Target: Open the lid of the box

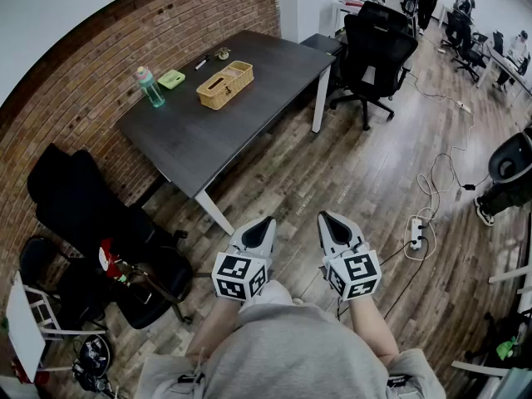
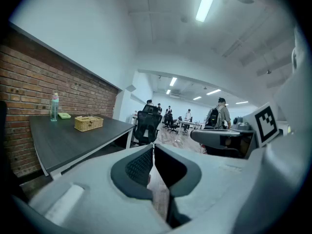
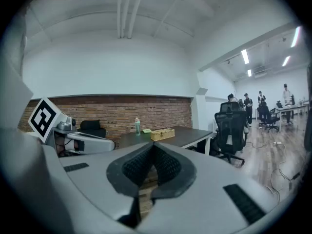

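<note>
A woven straw-coloured box with its lid down sits on the dark table, far ahead of me. It also shows small in the left gripper view as the box and in the right gripper view as the box. My left gripper and right gripper are held close to my body over the wooden floor, well short of the table. Both are shut with nothing between the jaws.
On the table near the box stand a teal bottle, a green dish, a marker and a small round object. A black office chair is at the table's far end. Black chairs crowd the left. Cables and a power strip lie on the floor.
</note>
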{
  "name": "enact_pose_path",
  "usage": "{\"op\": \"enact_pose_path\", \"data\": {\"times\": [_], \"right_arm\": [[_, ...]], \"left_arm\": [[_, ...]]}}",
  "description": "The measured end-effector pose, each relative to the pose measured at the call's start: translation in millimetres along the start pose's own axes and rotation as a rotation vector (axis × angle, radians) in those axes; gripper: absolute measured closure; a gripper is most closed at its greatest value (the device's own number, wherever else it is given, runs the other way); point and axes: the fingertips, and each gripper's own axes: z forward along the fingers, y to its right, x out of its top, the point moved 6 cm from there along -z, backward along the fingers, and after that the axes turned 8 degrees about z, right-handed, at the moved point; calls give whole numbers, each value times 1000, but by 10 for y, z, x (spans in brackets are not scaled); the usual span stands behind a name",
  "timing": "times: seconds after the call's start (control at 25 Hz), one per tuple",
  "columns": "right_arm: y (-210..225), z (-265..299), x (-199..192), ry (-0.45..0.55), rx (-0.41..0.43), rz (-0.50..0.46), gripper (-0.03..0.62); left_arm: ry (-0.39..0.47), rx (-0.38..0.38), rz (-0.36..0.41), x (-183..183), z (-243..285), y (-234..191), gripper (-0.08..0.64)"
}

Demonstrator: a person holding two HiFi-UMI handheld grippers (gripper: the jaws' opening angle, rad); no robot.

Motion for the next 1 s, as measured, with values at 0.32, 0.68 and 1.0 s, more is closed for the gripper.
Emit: {"op": "enact_pose_path", "data": {"times": [0.32, 0.68, 1.0], "right_arm": [[-98, -173, -35, -15, 18, -16, 591], [-154, -292, -79, -16, 26, -28, 591], [-70, -350, -122, -24, 49, 11, 591]], "left_arm": [[32, -8, 21, 18, -136, 189, 538], [45, 7, -10, -19, -221, 269, 538], [32, 33, -50, -64, -235, 313, 538]]}}
